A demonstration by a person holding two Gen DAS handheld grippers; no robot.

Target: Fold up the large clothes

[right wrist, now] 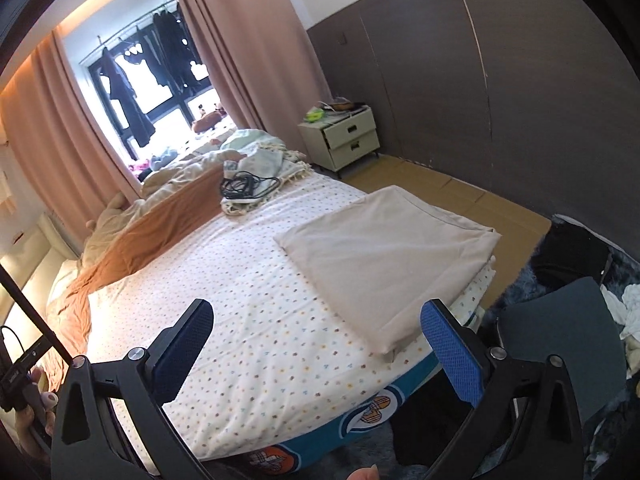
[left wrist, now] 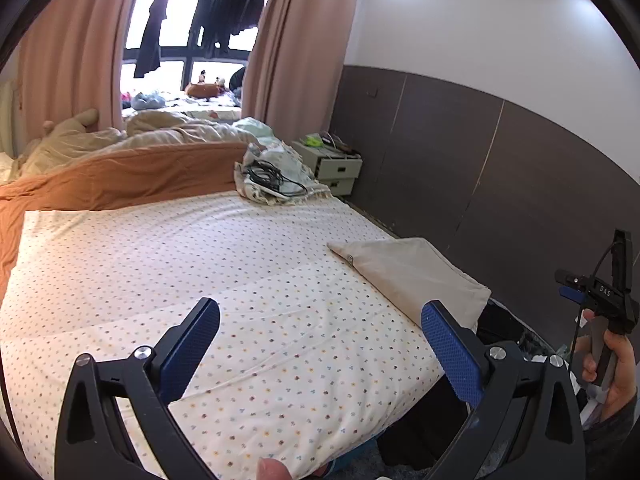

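Both grippers' fingers (left wrist: 450, 350) spread, empty

Our left hand-held gripper (left wrist: 320, 354): black frame, blue textured pads, silver screws | our right hand-held gripper (right wrist: 316, 350): same build | our right sleeve (left wrist: 612, 436): dark grey

Blown-out window (left wrist: 176, 40) backlight, fisheye-warped edges

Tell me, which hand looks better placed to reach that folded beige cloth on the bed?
Probably the right gripper: the folded beige cloth lies just ahead of its open jaws, whereas it sits off to the side of the left gripper.
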